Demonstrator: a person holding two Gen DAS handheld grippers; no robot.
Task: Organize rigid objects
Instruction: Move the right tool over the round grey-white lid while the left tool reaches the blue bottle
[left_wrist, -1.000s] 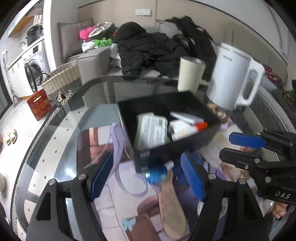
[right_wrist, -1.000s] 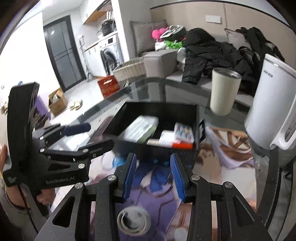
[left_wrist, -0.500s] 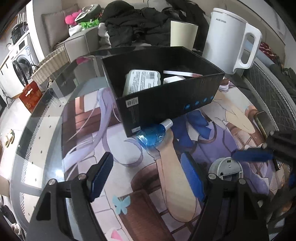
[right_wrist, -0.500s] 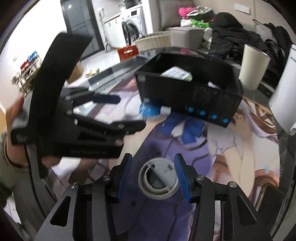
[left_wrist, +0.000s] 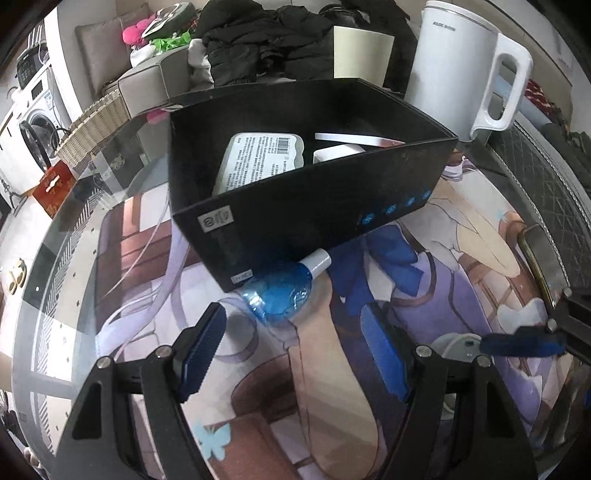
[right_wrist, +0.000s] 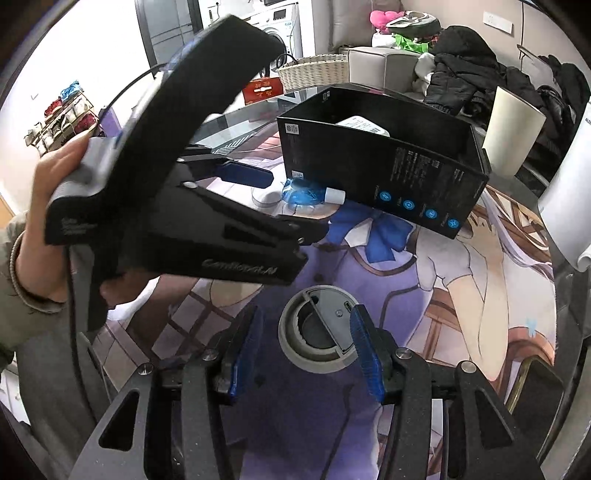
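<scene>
A black open box (left_wrist: 314, 206) stands on the picture mat and holds a white labelled pack (left_wrist: 258, 162) and other white items. A blue bottle (left_wrist: 284, 291) lies against the box's near corner. My left gripper (left_wrist: 291, 343) hangs open just in front of the bottle, with nothing between its fingers. A grey round lid (right_wrist: 317, 332) lies flat on the mat between the fingers of my right gripper (right_wrist: 306, 350). Its jaws are opening, and a gap shows on the lid's left side. The left gripper (right_wrist: 291, 203), held by a hand, fills the left of the right wrist view.
A white kettle (left_wrist: 454, 66) and a beige cup (left_wrist: 360, 51) stand behind the box. A phone (left_wrist: 535, 258) lies near the table's right edge. Beyond the glass table (left_wrist: 74, 229) are a sofa with black coats (left_wrist: 266, 40) and a wicker basket (left_wrist: 96, 125).
Both grippers have come down closer to the table. The right gripper's jaws have widened around the grey lid. The left gripper has drawn nearer the blue bottle, its opening unchanged.
</scene>
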